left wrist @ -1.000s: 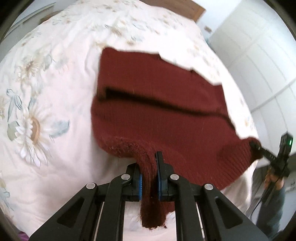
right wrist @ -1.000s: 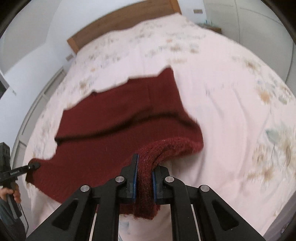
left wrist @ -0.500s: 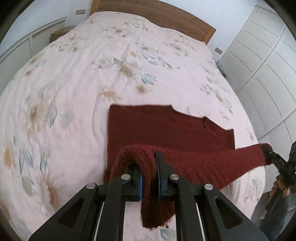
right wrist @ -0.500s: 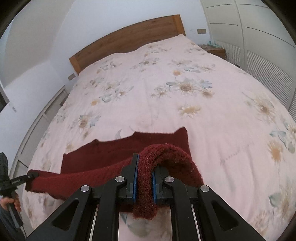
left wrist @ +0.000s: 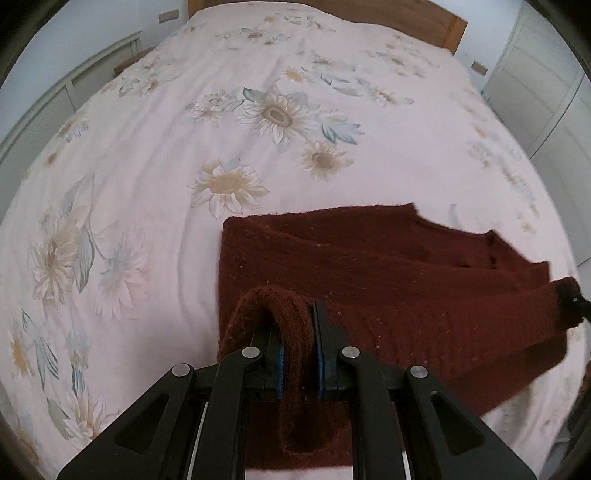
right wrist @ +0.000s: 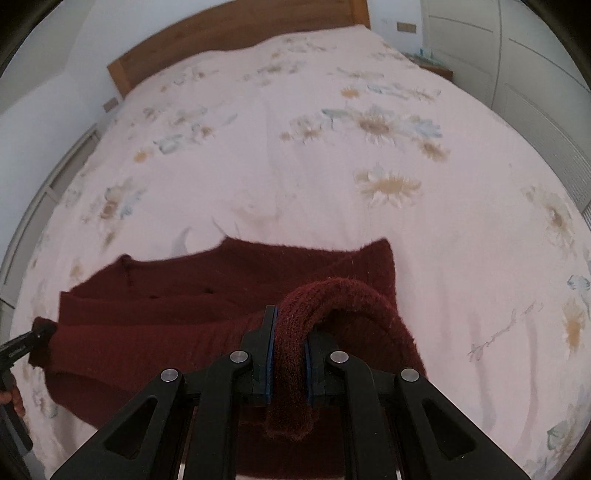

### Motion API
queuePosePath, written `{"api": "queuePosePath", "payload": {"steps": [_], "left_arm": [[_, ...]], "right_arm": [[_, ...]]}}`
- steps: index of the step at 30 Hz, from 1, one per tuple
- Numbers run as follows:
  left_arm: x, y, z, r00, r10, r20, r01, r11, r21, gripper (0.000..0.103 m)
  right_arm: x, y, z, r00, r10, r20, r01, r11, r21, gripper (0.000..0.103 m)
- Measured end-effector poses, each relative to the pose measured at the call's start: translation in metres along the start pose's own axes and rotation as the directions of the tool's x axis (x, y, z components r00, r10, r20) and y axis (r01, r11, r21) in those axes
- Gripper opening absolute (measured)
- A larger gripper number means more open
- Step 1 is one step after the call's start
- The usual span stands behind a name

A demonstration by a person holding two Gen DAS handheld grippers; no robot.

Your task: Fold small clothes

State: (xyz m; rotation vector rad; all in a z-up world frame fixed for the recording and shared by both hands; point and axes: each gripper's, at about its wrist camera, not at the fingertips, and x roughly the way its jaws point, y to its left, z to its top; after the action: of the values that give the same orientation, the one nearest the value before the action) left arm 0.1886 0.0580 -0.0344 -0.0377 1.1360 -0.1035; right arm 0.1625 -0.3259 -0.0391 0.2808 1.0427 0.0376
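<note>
A dark red knitted sweater (left wrist: 388, 266) lies on the flowered bedspread, its near hem lifted and carried over the far part. My left gripper (left wrist: 298, 354) is shut on the hem's left corner, which bulges up in a loop between the blue pads. In the right wrist view the same sweater (right wrist: 177, 295) stretches to the left, and my right gripper (right wrist: 288, 354) is shut on the other hem corner. Each view shows the opposite gripper's tips pinching the far corner: the right gripper (left wrist: 576, 302) at the right edge, the left gripper (right wrist: 26, 343) at the left edge.
The pale bedspread (left wrist: 258, 110) with daisy prints spreads far beyond the sweater. A wooden headboard (right wrist: 229, 33) closes the far end. White wardrobe doors (right wrist: 517, 55) stand on the right, a slatted panel (left wrist: 55, 103) on the left. A hand (right wrist: 11, 398) shows at the lower left.
Both grippers have carried the lifted hem forward over the sweater toward the headboard. More of the bed beyond now shows, and the sweater looks doubled and shorter.
</note>
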Motion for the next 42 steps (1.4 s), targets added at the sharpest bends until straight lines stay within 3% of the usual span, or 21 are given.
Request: {"api": "queuePosePath", "payload": {"steps": [4, 7, 9, 10, 11, 13, 14, 17, 20, 22, 26, 28, 34, 39, 42], "left_arm": [[0.017, -0.011, -0.005, 0.996, 0.086, -0.001, -0.086, 0.994, 0.068, 0.012], [0.021, -0.013, -0.007, 0.994, 0.109, -0.014, -0.107, 0.992, 0.067, 0.015], [0.018, -0.014, -0.006, 0.995, 0.096, -0.010, -0.095, 0.994, 0.061, 0.028], [0.015, -0.015, -0.005, 0.996, 0.089, -0.009, -0.088, 0.994, 0.060, 0.034], [0.011, -0.016, -0.004, 0.997, 0.076, -0.005, -0.076, 0.995, 0.058, 0.045], [0.000, -0.020, 0.001, 0.998, 0.062, 0.022, -0.063, 0.996, 0.057, 0.061], [-0.005, -0.022, 0.003, 0.998, 0.060, 0.033, -0.062, 0.996, 0.057, 0.067], [-0.021, -0.027, 0.010, 0.998, 0.020, 0.063, -0.023, 0.999, 0.048, 0.069], [-0.035, -0.035, 0.014, 0.996, 0.002, 0.094, -0.007, 0.998, 0.056, 0.080], [-0.041, -0.042, 0.013, 0.994, 0.004, 0.111, -0.012, 0.997, 0.076, 0.082], [-0.043, -0.060, 0.005, 0.990, -0.005, 0.140, -0.014, 0.991, 0.134, 0.101], [-0.041, -0.068, 0.000, 0.988, -0.009, 0.154, -0.015, 0.988, 0.152, 0.101], [-0.025, -0.094, -0.027, 0.984, -0.027, 0.176, -0.014, 0.973, 0.230, 0.102], [-0.001, -0.107, -0.056, 0.989, -0.035, 0.146, -0.007, 0.961, 0.275, 0.102], [0.019, -0.106, -0.069, 0.995, -0.004, 0.098, -0.025, 0.955, 0.295, 0.102]], "right_arm": [[0.015, 0.001, -0.008, 1.000, -0.007, -0.021, 0.006, 0.999, -0.034, 0.016], [0.017, 0.000, -0.013, 0.999, -0.021, -0.025, 0.020, 0.999, -0.042, 0.023], [0.015, -0.001, -0.013, 0.999, -0.029, -0.022, 0.028, 0.999, -0.035, 0.031], [0.013, -0.002, -0.011, 0.999, -0.035, -0.018, 0.034, 0.999, -0.032, 0.043], [0.009, -0.001, -0.009, 0.999, -0.039, -0.013, 0.039, 0.999, -0.032, 0.056], [0.000, 0.002, -0.006, 0.999, -0.035, 0.008, 0.036, 0.999, -0.036, 0.066], [-0.007, 0.004, -0.003, 0.999, -0.029, 0.023, 0.030, 0.999, -0.040, 0.069], [-0.021, 0.011, 0.002, 0.999, -0.016, 0.052, 0.019, 0.999, -0.050, 0.078], [-0.034, 0.022, 0.003, 0.997, -0.008, 0.073, 0.013, 0.997, -0.078, 0.080], [-0.039, 0.031, 0.001, 0.997, -0.004, 0.077, 0.012, 0.994, -0.108, 0.082], [-0.042, 0.054, -0.014, 0.996, -0.003, 0.085, 0.018, 0.984, -0.176, 0.093], [-0.042, 0.064, -0.022, 0.996, -0.005, 0.093, 0.024, 0.979, -0.202, 0.103], [-0.024, 0.092, -0.059, 0.995, -0.020, 0.094, 0.046, 0.960, -0.275, 0.103], [0.003, 0.096, -0.088, 0.997, -0.045, 0.058, 0.060, 0.956, -0.286, 0.103], [0.019, 0.090, -0.102, 0.996, -0.082, 0.028, 0.087, 0.951, -0.297, 0.103]]}}
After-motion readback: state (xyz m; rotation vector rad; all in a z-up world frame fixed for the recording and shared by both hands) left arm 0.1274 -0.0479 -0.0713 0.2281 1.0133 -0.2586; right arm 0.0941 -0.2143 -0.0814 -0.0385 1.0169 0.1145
